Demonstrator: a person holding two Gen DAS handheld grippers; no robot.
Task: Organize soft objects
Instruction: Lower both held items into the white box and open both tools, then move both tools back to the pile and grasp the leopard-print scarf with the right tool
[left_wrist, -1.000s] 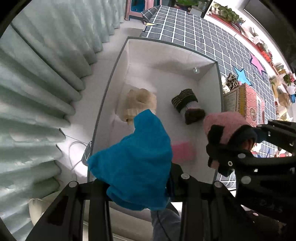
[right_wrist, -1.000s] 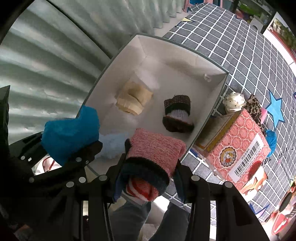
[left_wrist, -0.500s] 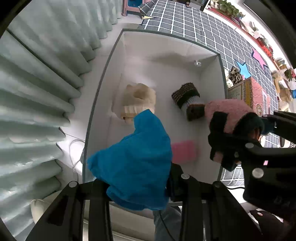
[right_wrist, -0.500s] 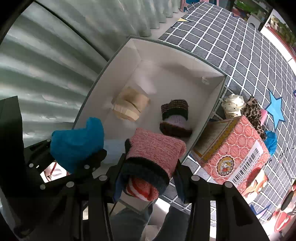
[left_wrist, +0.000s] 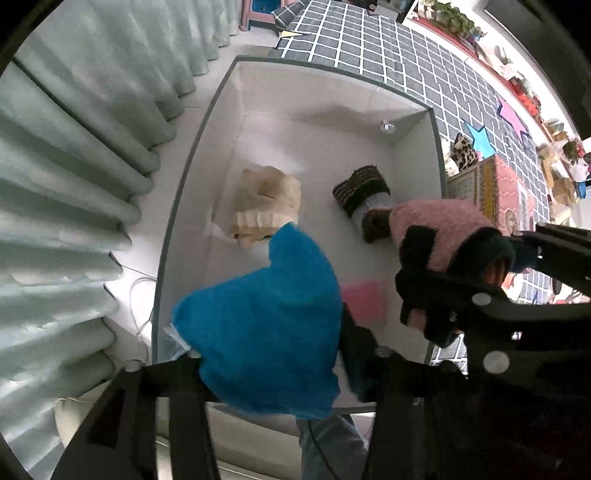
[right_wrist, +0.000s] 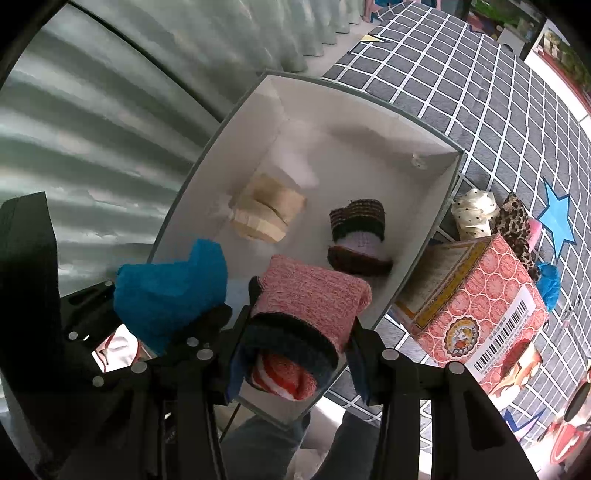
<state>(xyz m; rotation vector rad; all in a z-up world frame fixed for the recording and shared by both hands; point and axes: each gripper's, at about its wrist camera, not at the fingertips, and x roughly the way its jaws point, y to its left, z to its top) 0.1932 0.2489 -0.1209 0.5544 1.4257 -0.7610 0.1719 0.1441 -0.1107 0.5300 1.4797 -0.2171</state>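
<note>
White box (left_wrist: 207, 155) held a beige roll (left_wrist: 266, 206), a striped roll (left_wrist: 364, 194) and a pink piece (left_wrist: 364, 301). My left tongs (left_wrist: 271, 373) were opening around the blue cloth (left_wrist: 266, 332) above it; right tongs (right_wrist: 295, 350) clamped the pink sock roll (right_wrist: 310, 295). Beside the box, a barcoded carton (right_wrist: 484, 310), print unreadable.

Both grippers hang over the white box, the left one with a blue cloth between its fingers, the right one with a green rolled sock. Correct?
Not quite: the rolled sock in the right gripper is pink with a dark cuff, not green, as the right wrist view shows. The left gripper, opening, has the blue cloth, over the white box.
</note>
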